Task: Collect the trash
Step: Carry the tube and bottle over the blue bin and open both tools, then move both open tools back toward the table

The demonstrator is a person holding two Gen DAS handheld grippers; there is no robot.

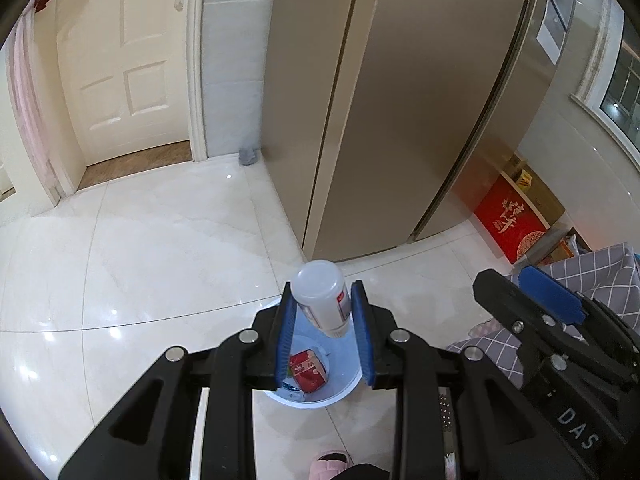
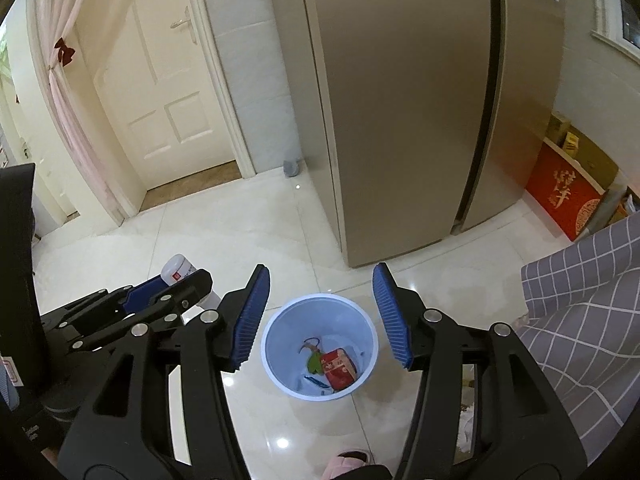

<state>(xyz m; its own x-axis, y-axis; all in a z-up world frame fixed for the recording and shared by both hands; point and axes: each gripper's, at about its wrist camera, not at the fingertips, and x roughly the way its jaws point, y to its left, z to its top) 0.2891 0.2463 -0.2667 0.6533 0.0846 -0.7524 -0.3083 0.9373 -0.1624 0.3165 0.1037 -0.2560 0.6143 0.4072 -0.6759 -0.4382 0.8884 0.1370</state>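
Landmark: a small pale blue bin [image 2: 320, 346] stands upright on the glossy white tiled floor [image 2: 224, 232], its mouth open to the cameras.
Bin contents: a red carton [image 2: 339, 369] lies at the bottom, with a green scrap [image 2: 314, 362] beside it and a small blue scrap nearer the bin's wall.
Left gripper [image 1: 323, 334]: its blue pads are clamped on a white plastic bottle [image 1: 322, 300], one pad on each side; the bottle is tilted and sits directly above the bin.
Bottle detail: a label with a red patch shows on its side.
Right gripper [image 2: 322, 316]: jaws spread apart with nothing between them, poised above the bin; the bin's mouth shows in the gap.
The two grippers: the left one sits just to the left of the right one, both over the bin.
Beyond the bin: a tall bronze fridge [image 2: 400, 112], and to its left a cream door [image 2: 160, 92].
Right of the bin: grey checked cloth [image 2: 580, 320].
Near edge, below the bin: a pink slipper [image 2: 348, 462].
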